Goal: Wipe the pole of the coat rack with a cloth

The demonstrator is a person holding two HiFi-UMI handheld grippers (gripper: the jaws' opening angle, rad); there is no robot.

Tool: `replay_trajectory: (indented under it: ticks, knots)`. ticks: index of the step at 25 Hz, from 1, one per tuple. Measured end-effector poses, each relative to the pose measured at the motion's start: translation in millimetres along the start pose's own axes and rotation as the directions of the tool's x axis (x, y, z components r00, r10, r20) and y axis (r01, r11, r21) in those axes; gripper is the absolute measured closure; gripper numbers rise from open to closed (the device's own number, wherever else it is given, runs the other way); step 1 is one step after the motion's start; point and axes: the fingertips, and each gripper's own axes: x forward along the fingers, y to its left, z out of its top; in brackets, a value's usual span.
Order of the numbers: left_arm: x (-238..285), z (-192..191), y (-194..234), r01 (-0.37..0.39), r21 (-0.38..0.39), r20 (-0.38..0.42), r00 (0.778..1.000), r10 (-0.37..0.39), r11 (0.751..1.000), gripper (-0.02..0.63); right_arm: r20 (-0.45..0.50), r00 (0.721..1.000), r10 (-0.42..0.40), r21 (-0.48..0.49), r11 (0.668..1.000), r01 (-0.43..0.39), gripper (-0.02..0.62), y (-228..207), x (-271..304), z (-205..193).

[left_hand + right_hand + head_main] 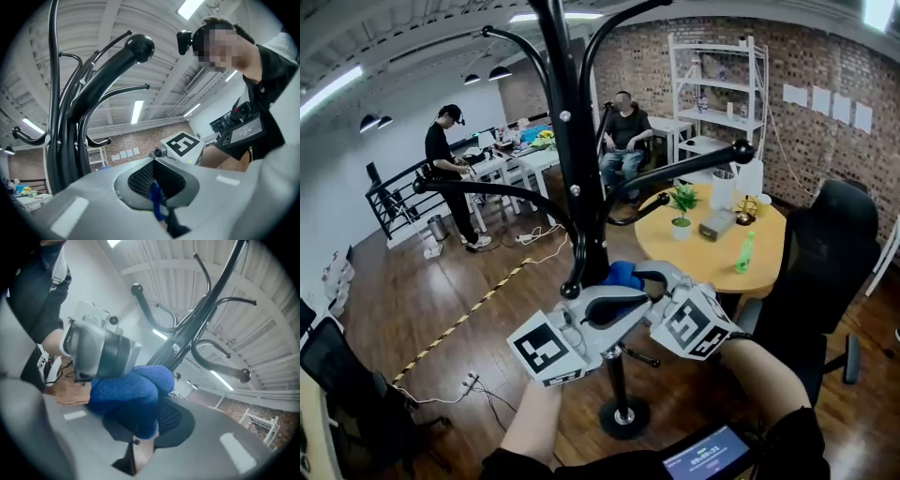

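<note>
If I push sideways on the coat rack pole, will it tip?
Possibly: the coat rack stands on one small round base, with long arms high up. Its pole looks rigid, so it would likely rock rather than bend.

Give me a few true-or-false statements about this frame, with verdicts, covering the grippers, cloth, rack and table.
1. The right gripper holds a blue cloth. True.
2. The pole is white. False: it is black.
3. A plant stands on the round table. True.
4. The left gripper is wide open. False: it is shut on a bit of the cloth.
</note>
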Motion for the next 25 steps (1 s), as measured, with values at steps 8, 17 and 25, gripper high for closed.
replay_trajectory:
  ticks: [8,17,25]
  knots:
    - [33,43,8,-0.258,0.056,0.056,0.965,0.255,0.965,0.603,0.222,0.975,-0.023,-0.044,0.998,0.033,0.545,-59,-20,55]
    - [50,114,1,-0.267,0.159,0.085,0.963,0.256,0.951,0.601,0.446,0.889,-0.106,-0.039,0.990,0.137,0.545,-117,-80,132]
    - [53,158,-14,-0.213,0.251,0.067,0.977,0.202,0.944,0.603,0.569,0.794,-0.214,0.054,0.973,0.224,0.545,-135,-159,161]
